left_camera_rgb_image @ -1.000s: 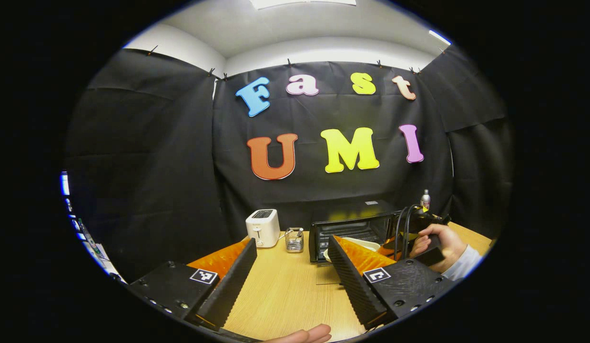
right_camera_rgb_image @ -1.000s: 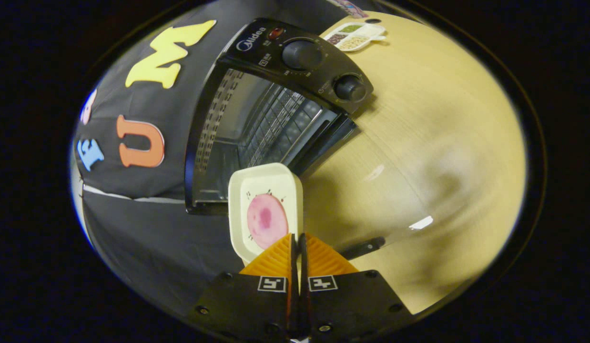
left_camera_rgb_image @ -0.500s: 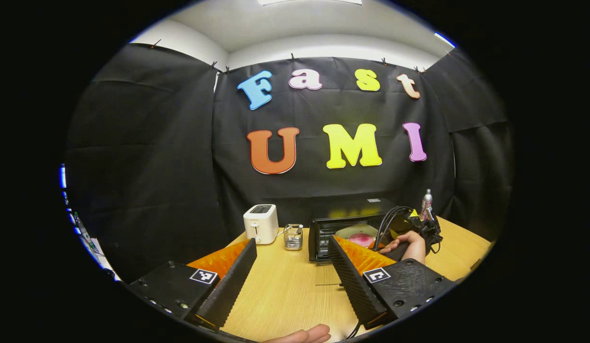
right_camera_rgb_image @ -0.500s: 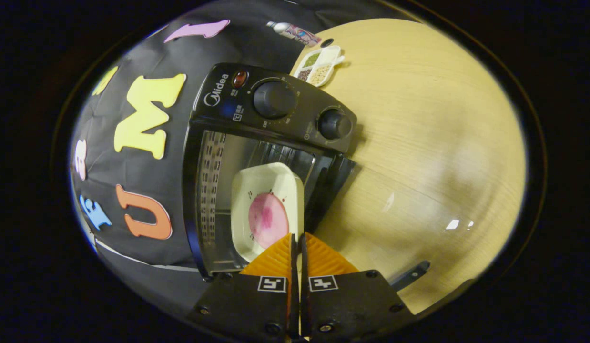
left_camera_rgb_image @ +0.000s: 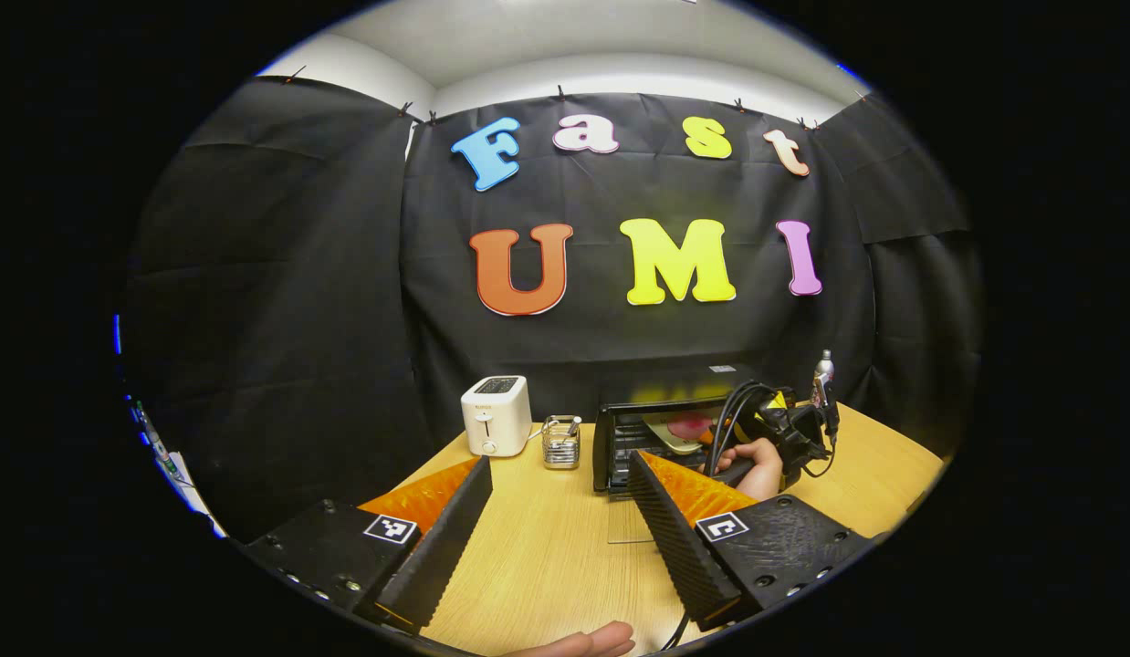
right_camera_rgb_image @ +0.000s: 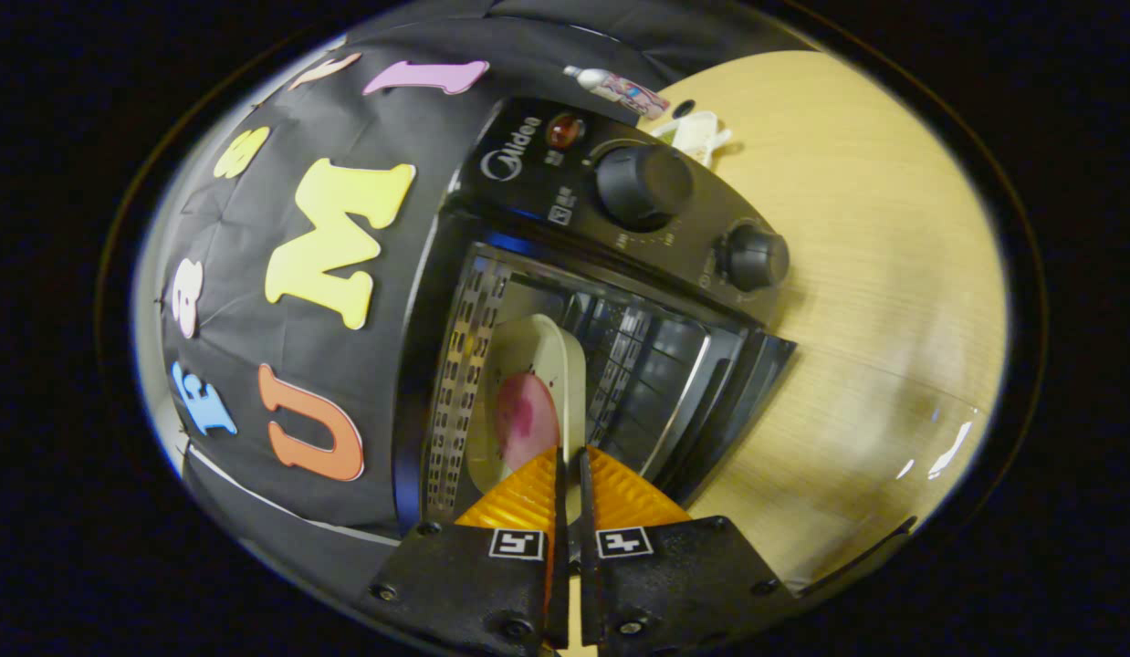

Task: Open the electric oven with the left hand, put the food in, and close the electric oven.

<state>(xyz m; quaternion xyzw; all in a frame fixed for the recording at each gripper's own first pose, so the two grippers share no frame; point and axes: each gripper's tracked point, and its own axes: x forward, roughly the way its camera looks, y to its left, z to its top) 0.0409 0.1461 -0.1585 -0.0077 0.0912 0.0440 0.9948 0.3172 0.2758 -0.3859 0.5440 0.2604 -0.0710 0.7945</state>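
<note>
The black electric oven [left_camera_rgb_image: 661, 427] stands at the back of the wooden table, its glass door [left_camera_rgb_image: 631, 522] swung down flat. In the right gripper view the oven [right_camera_rgb_image: 565, 173] is close, with the wire rack showing in its open cavity. My right gripper [right_camera_rgb_image: 570, 459] is shut on the near rim of a cream plate [right_camera_rgb_image: 539, 351] carrying a pink food slice [right_camera_rgb_image: 522, 415]. The plate is tilted and partly inside the cavity. In the left gripper view the right gripper [left_camera_rgb_image: 764, 427], held by a hand, is at the oven mouth. My left gripper [left_camera_rgb_image: 559, 464] is open and holds nothing, well short of the oven.
A white toaster [left_camera_rgb_image: 496, 416] and a wire utensil holder [left_camera_rgb_image: 560, 442] stand left of the oven. A bottle [left_camera_rgb_image: 823, 372] is right of it, near a small white dish [right_camera_rgb_image: 699, 133]. Two knobs [right_camera_rgb_image: 643, 184] are on the oven's panel. A hand [left_camera_rgb_image: 588, 641] shows at the bottom edge.
The right gripper has carried the plate from in front of the door forward into the oven cavity. The left gripper stayed open and drew back slightly.
</note>
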